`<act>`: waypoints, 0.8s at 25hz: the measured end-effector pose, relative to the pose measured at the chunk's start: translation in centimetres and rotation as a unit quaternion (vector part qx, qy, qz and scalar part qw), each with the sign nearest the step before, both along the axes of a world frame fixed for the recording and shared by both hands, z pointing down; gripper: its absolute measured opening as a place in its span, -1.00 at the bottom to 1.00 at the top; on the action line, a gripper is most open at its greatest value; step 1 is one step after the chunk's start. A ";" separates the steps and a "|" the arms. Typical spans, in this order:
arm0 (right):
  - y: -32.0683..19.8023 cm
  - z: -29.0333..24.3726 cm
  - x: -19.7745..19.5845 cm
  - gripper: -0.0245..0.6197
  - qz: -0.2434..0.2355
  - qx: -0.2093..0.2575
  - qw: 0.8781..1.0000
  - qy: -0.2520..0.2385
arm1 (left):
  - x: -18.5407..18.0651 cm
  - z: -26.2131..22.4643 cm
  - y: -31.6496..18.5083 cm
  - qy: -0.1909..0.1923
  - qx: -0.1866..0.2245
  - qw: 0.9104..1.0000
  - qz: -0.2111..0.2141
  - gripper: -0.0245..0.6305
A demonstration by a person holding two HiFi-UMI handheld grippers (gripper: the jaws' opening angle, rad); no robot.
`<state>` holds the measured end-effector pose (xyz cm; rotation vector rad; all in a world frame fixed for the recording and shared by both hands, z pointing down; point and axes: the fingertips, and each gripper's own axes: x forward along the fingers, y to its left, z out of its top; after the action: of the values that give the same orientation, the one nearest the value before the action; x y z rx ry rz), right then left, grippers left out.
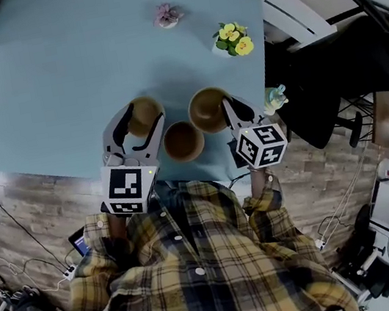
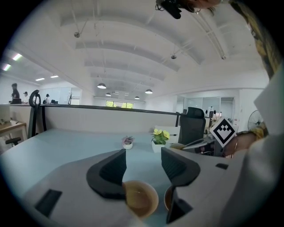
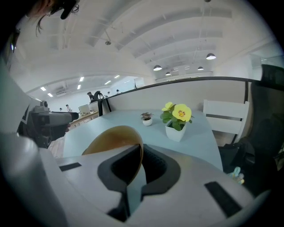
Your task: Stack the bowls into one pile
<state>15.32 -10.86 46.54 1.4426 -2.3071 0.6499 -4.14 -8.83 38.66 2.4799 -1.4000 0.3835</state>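
**Plaid sleeves, two hand-held grippers, three bowls**

Plaid shirt (image 1: 194,278) fills the bottom of the head view, and both of the person's arms reach forward to the near edge of a pale blue table (image 1: 54,79). Each arm carries one gripper, two in all, and each gripper bears one marker cube.

Three brown bowls sit close together by that near edge. The left bowl (image 1: 144,112) and the middle bowl (image 1: 183,141) stand upright on the table with their openings up. The right bowl (image 1: 207,109) is just beside the middle one.

The left hand-held gripper (image 1: 141,127) has its jaws wide apart and they press on nothing. In its own view the left bowl lies low between them, partly under the left jaw. Whether that jaw touches the rim cannot be told. A second bowl edge peeps out behind the other jaw.

The right hand-held gripper (image 1: 228,108) is closed tight on the right bowl's rim. Its own view shows the thin wall pinched between the two dark pads and the bowl tilted on edge.

Two potted plants stand farther back. One is a small pink-flowered plant (image 1: 167,16), and the other is a yellow-flowered plant (image 1: 233,38) nearer the table's right edge.
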 end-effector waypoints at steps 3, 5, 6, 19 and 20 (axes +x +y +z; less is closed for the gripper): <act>0.6 -0.4 -1.4 -0.87 -0.016 0.002 1.000 -0.002 | -0.8 -0.3 0.4 0.000 0.005 1.000 -0.007 -0.19; 1.1 -0.7 -2.4 -0.87 -0.028 0.003 1.000 -0.002 | -1.4 -0.5 0.7 -0.001 0.008 1.000 -0.013 -0.19; 1.4 -0.8 -2.9 -0.87 -0.034 0.004 0.999 -0.003 | -1.7 -0.6 0.9 -0.002 0.009 1.000 -0.016 -0.19; 4.8 1.0 -7.4 -0.87 -0.086 -0.023 0.996 -0.001 | -4.5 0.9 3.0 -0.006 -0.015 0.999 -0.045 -0.19; 5.1 1.3 -7.5 -0.87 -0.087 -0.026 0.996 0.001 | -4.7 1.1 3.2 -0.006 -0.018 0.999 -0.046 -0.19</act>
<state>7.81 -5.75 47.80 1.2007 -2.3626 0.6519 -8.80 -5.66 39.77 2.3783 -1.4918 0.4007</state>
